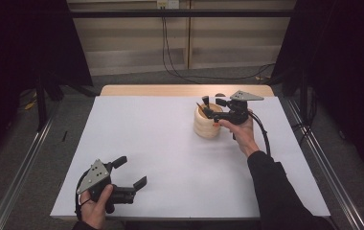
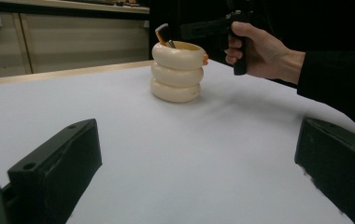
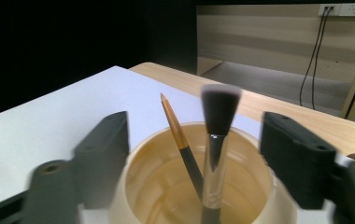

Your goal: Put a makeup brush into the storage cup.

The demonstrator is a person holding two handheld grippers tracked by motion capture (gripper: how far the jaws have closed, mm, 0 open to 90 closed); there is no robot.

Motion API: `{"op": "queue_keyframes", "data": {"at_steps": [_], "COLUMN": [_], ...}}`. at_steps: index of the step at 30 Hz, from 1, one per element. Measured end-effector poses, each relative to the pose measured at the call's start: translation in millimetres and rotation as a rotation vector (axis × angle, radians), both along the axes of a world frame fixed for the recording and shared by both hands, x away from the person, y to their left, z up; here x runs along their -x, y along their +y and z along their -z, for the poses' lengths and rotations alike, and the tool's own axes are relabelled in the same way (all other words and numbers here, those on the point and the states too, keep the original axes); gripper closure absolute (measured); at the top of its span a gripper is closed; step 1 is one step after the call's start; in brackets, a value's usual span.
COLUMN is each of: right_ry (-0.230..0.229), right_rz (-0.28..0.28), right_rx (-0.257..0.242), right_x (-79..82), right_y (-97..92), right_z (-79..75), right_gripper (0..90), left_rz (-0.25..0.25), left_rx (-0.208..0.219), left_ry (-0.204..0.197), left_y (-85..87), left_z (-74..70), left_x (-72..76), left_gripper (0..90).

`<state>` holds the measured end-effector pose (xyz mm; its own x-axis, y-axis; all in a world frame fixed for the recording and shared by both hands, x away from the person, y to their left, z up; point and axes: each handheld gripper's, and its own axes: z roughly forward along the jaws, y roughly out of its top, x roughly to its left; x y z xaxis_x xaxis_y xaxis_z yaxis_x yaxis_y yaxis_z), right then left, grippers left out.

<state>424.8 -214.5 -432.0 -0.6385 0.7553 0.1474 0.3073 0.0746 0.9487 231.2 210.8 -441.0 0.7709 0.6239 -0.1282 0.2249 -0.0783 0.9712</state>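
The fingers (image 3: 103,154) of my right gripper (image 3: 203,154) stand spread wide, one on each side of the cup mouth, pressing on nothing; the flat-headed brush (image 3: 215,140) rises between them untouched. On the left gripper (image 1: 131,173), the fingers (image 2: 56,172) are likewise spread, with bare table between them.

Location of items: the ribbed cream cup (image 1: 207,123) stands upright on the white table cover (image 1: 170,158), on the far right part of it. Two items lean inside it: the flat-headed brush with a dark bristle head and silver ferrule, and a slimmer pointed brush (image 3: 178,135) with a gold-brown upper shaft. They cross low in the cup. My right gripper hovers over the rim; the left gripper rests at the near left edge, well apart from the cup.

Handling assessment, as my judgement: the flat-headed brush looks light and stiff along its handle, soft only at the bristles. The ferrule appears smooth metal and may slip under a loose pinch. If I need to take hold again, I would do so on the ferrule or just below it, never on the bristles, which would crush and give no purchase. The pointed brush lies just beside it, so a wide closing could catch both. The cup seems light enough to tip if a handle is dragged sideways against its rim; any lift should go straight up.
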Motion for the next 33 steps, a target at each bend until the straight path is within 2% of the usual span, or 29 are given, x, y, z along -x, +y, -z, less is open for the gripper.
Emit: {"op": "queue_keyframes", "data": {"at_steps": [2,5,10,15,17,18,19,20,22,23,26,27,29,30,33], "right_ry": [0.002,0.006,0.006,0.003,-0.014,-0.018,-0.022,-0.024,-0.029,-0.028,-0.041,-0.044,-0.054,-0.076,-0.074], "right_rz": [0.001,-0.007,0.025,0.061,0.083,0.084,0.085,0.089,0.085,0.08,0.083,0.077,0.088,0.1,0.116], "right_rx": [0.002,0.002,-0.002,0.026,0.032,0.037,0.043,0.049,0.045,0.046,0.065,0.057,0.054,0.066,0.072], "right_x": [0.4,1.5,2.3,4.3,6.8,7.7,8.4,9.4,11.6,12.8,16.5,17.5,21.7,24.3,30.1], "right_y": [0.7,2.0,2.8,0.9,0.2,0.2,-0.3,-0.4,-2.1,-2.9,-3.6,-3.9,-4.1,-4.1,-7.8], "right_z": [0.0,0.3,-3.9,-3.7,-3.4,-3.6,-4.0,-4.6,-6.6,-7.9,-11.2,-12.1,-13.2,-12.7,-12.5], "right_gripper": [10.6,1.3,1.1,2.6,2.4,2.2,1.6,1.1,1.1,0.9,0.6,0.6,0.7,0.3,0.0], "left_rz": [-0.017,-0.014,-0.026,-0.026,-0.027,-0.02,-0.021,-0.03,-0.028,-0.032,-0.031,-0.036,-0.043,-0.04,-0.036], "left_rx": [-0.006,-0.004,-0.004,-0.013,0.004,0.005,-0.015,0.003,0.006,-0.013,0.008,0.009,-0.005,0.014,0.002], "left_ry": [0.0,0.002,0.002,0.004,0.009,0.008,0.004,0.008,0.016,0.017,0.016,0.016,0.017,0.02,0.018], "left_y": [-1.1,-1.0,-0.9,-0.2,-1.1,-0.9,-0.1,-1.7,-1.6,-0.9,-0.2,0.0,1.8,1.5,3.6], "left_z": [-0.2,-0.2,-0.2,-0.3,0.2,0.2,-0.1,0.3,1.3,1.5,1.6,1.6,1.8,2.0,1.4], "left_x": [0.7,0.8,0.5,-0.7,-1.8,-2.7,-3.4,-3.8,-5.4,-6.1,-7.7,-7.7,-7.1,-6.8,-5.7], "left_gripper": [0.4,0.4,0.4,0.4,0.4,0.4,0.4,0.4,0.4,0.4,0.4,0.4,0.4,0.4,0.4]}}
